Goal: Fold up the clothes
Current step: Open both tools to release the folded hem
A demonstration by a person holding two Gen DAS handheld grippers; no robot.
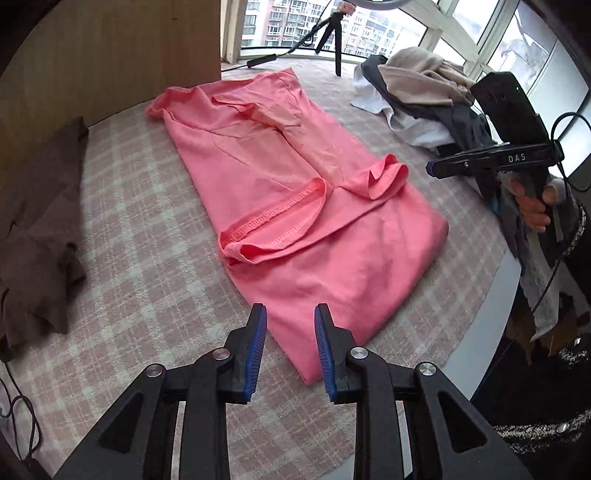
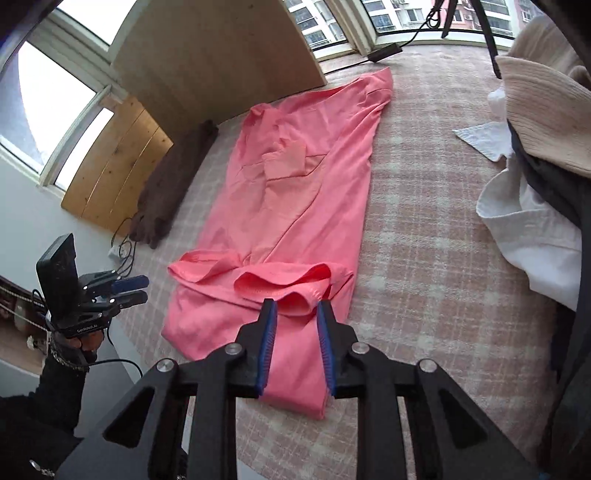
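A pink shirt (image 1: 280, 177) lies lengthwise on the checked cloth, both sides folded in and the sleeves lying across its middle. It also shows in the right wrist view (image 2: 295, 206). My left gripper (image 1: 290, 314) is open and empty, above the shirt's near end. In the right wrist view it hangs off the shirt's left edge (image 2: 133, 290). My right gripper (image 2: 295, 308) is open and empty, just above the folded sleeve near the shirt's near end. In the left wrist view it is seen side-on at the right (image 1: 430, 169), beside the shirt.
A brown garment (image 1: 40, 236) lies left of the shirt. A pile of beige, white and dark clothes (image 1: 417, 96) sits at the back right. A wooden panel (image 1: 110, 55) stands at the back left. A tripod (image 1: 328, 29) and cable are by the window.
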